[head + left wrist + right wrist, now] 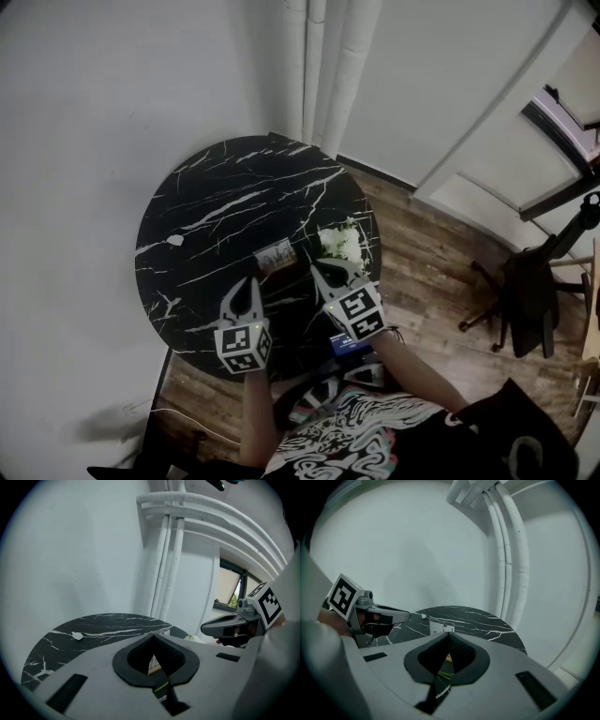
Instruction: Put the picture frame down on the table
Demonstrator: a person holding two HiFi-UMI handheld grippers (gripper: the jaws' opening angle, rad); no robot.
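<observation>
A small picture frame point(276, 254) stands on the round black marble table point(216, 197), just ahead of both grippers. My left gripper point(249, 284) hovers over the table's near side, shut and empty, with its tips short of the frame. My right gripper point(321, 271) is beside it to the right, also shut with nothing held. In the right gripper view the frame point(441, 627) shows as a pale upright rectangle beyond my shut right gripper point(449, 635), and the left gripper point(386, 616) is at the left. In the left gripper view only a sliver of the frame point(153, 664) shows behind my left gripper point(153, 637).
White flowers point(342, 242) lie on the table's right edge near the right gripper. A small white scrap point(175, 240) sits on the table's left part. White pipes point(323, 66) run up the wall behind. A dark office chair point(530, 291) stands on the wooden floor at the right.
</observation>
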